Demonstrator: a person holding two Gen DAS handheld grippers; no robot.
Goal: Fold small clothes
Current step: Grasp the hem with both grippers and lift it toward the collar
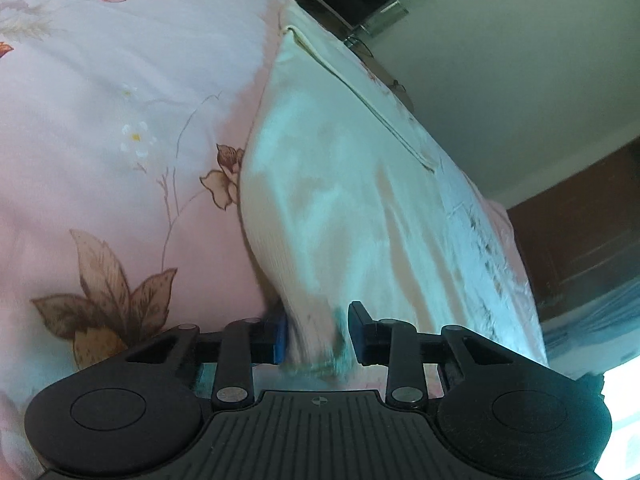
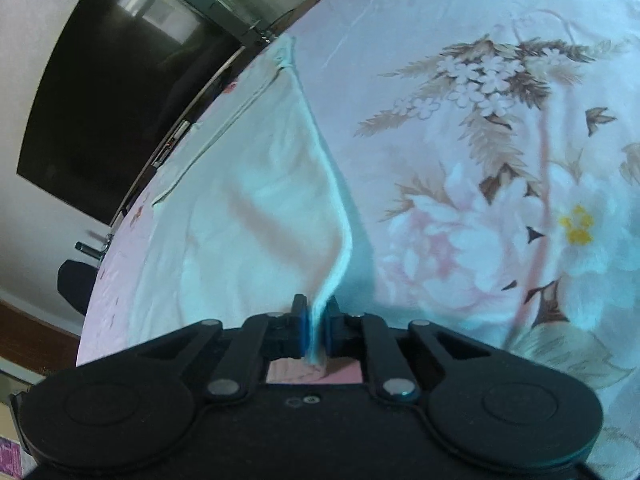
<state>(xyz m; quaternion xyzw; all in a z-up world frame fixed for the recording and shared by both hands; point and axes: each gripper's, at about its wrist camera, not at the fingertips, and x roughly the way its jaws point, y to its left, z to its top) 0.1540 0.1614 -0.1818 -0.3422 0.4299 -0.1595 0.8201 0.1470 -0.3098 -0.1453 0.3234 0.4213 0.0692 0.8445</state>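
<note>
A small white garment [image 1: 340,200] lies spread on a pink floral bedsheet [image 1: 120,120], reaching to the bed's far edge. My left gripper [image 1: 318,332] has a near corner of it bunched between its blue pads, which stand partly apart around the wad; that corner is lifted off the sheet. In the right wrist view the same white garment [image 2: 260,220] has its right edge pulled up into a ridge. My right gripper [image 2: 316,320] is shut tight on that thin edge. A seamed hem runs along the garment's far side.
The floral bedsheet [image 2: 480,200] stretches wide to the right of the garment. Beyond the bed's far edge are a dark wall-mounted screen [image 2: 112,100], a pale wall and dark wooden furniture [image 1: 580,240]. A dark chair back [image 2: 76,280] stands near the bed's left corner.
</note>
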